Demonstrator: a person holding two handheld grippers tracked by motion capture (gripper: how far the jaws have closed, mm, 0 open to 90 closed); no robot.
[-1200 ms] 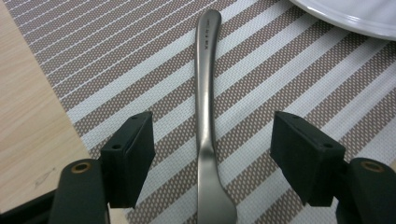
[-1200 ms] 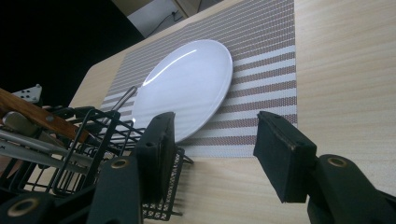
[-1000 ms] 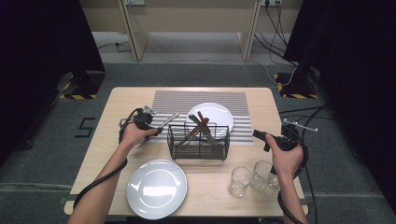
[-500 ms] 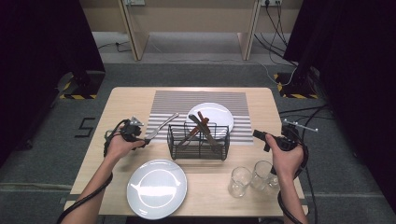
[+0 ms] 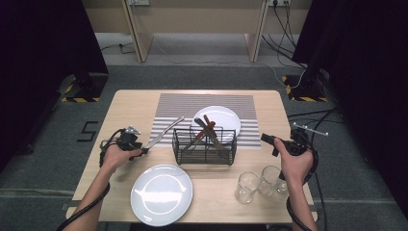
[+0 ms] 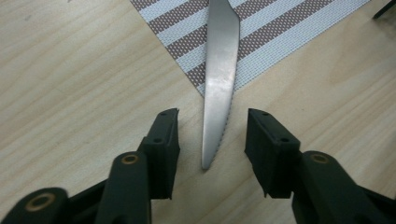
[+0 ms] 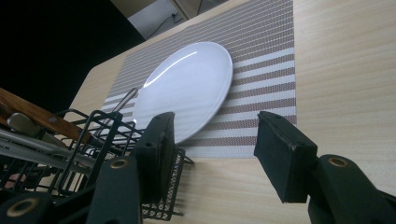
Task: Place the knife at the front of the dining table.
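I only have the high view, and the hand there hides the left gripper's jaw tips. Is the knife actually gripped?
Observer: Not yet. In the left gripper view, the left gripper has the tip of the knife between its jaws. They have just been closing, but there is a gap at each pad.
Operator: Where does the tip lie?
Observer: On the bare table. The blade runs back over the striped placemat.
Operator: And the right gripper?
Observer: Open, with nothing between its jaws. It is aimed toward the white plate.
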